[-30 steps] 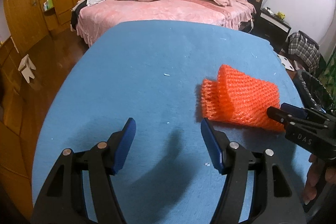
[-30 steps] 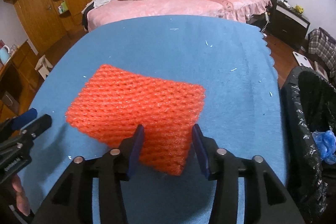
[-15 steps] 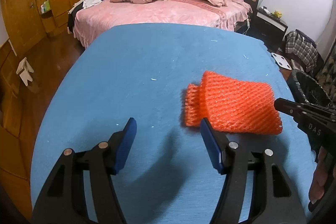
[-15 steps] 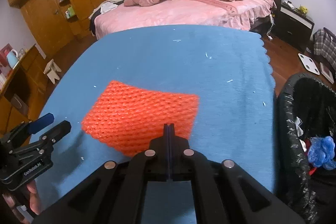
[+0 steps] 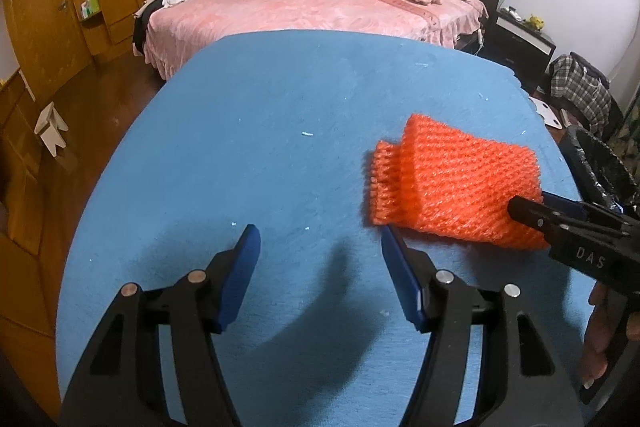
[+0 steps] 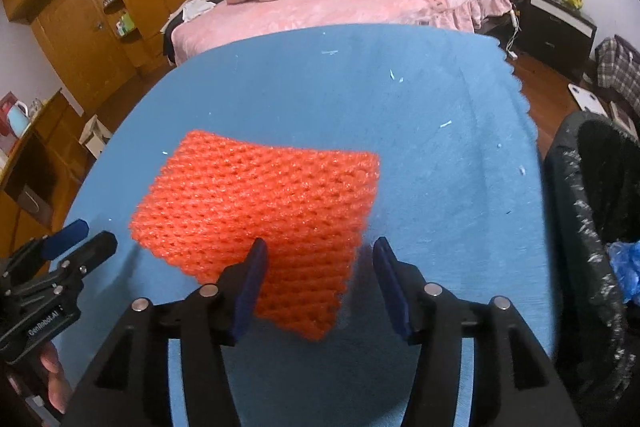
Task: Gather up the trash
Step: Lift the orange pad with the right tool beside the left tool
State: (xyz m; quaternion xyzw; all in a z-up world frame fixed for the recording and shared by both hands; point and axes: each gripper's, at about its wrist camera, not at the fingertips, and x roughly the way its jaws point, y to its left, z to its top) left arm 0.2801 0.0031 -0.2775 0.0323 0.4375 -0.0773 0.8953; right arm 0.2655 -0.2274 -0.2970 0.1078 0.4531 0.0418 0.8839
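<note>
Table's got a blue cloth (image 5: 248, 131) over it. 1 orange foam net (image 6: 260, 211) lies on top, plus some white scraps (image 5: 307, 134).

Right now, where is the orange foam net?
The orange foam net lies on the blue tabletop, its near corner between the open right gripper pads, untouched. The black-lined trash bin stands off the table's right edge.

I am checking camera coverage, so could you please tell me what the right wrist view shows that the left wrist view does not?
Only the right wrist view: blue trash inside the black bin bag, and a pale blue kettle. Only the left: the orange foam net's open fringed end. Both: the net on the blue tablecloth, the pink bed, both open grippers.
</note>
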